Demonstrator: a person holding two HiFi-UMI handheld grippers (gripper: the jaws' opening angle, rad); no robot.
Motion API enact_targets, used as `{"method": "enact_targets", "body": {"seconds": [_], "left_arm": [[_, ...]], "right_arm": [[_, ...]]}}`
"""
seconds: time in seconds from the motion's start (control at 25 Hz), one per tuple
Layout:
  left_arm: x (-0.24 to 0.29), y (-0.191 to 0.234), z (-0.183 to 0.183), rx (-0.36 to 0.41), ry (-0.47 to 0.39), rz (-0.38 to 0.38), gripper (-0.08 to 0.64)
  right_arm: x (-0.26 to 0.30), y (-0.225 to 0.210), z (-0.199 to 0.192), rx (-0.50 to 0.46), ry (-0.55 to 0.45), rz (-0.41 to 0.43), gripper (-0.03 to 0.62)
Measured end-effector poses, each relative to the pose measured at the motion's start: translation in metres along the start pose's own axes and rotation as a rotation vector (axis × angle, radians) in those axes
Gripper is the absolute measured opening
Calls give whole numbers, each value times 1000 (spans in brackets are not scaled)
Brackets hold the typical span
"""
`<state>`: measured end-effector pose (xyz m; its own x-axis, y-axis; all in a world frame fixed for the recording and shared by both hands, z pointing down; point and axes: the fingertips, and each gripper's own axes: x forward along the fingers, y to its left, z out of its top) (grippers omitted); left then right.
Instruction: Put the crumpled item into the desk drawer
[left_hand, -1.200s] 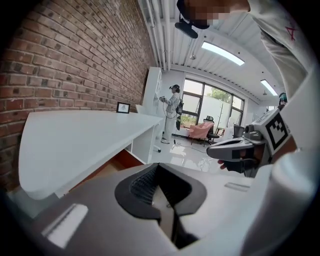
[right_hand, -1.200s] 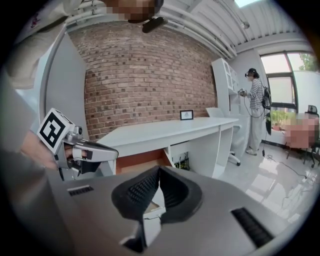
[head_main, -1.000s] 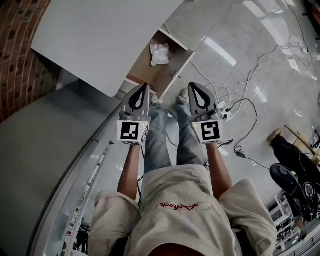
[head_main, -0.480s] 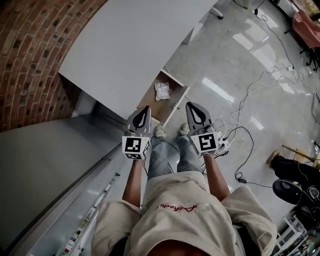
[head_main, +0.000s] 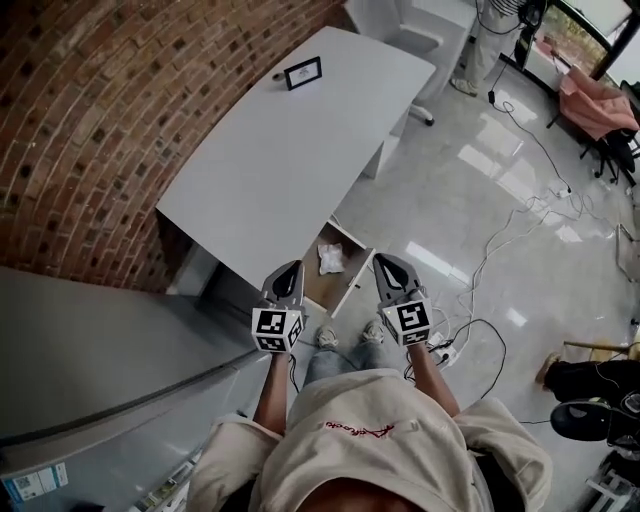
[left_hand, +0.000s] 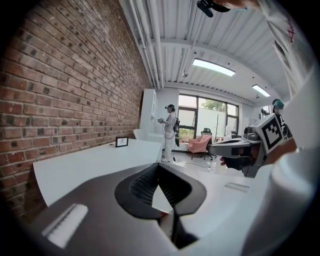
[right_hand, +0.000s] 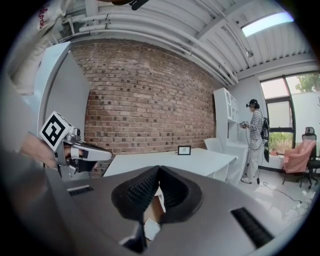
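Observation:
In the head view the white crumpled item (head_main: 331, 258) lies inside the open wooden desk drawer (head_main: 349, 283), which sticks out from under the white desk (head_main: 290, 150). Both grippers are held high above the floor, side by side in front of the person, well apart from the drawer. The left gripper (head_main: 292, 268) is shut and empty; its jaws meet in the left gripper view (left_hand: 159, 166). The right gripper (head_main: 383, 262) is likewise shut with nothing in it (right_hand: 159, 169). Each gripper shows in the other's view as a marker cube.
A small picture frame (head_main: 303, 72) stands on the desk's far end. Cables (head_main: 500, 250) and a power strip (head_main: 442, 350) lie on the glossy floor to the right. A brick wall (head_main: 90, 120) runs along the left. Another person (left_hand: 170, 127) stands by the windows.
Both grippers have risen together, still shut. The desk and drawer now look smaller and farther below. The crumpled item has stayed in the drawer.

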<state>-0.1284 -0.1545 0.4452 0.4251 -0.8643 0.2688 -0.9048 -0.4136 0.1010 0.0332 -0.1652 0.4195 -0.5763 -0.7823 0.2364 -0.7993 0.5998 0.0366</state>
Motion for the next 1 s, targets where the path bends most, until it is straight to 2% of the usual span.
{"method": "enact_targets", "body": {"seconds": [0.24, 0.44, 0.72, 1.0], "left_arm": [[-7, -6, 31, 13, -33, -14, 9], [-13, -2, 52, 29, -62, 13, 9], [-23, 5, 77, 53, -103, 47, 9], [-20, 5, 98, 80, -120, 47, 9]], "right_arm": [[-6, -17, 38, -29, -46, -23, 12], [-9, -24, 65, -48, -90, -26, 12], [-25, -32, 76, -58, -100, -54, 12], [-33, -39, 85, -47, -118, -80, 12]]}}
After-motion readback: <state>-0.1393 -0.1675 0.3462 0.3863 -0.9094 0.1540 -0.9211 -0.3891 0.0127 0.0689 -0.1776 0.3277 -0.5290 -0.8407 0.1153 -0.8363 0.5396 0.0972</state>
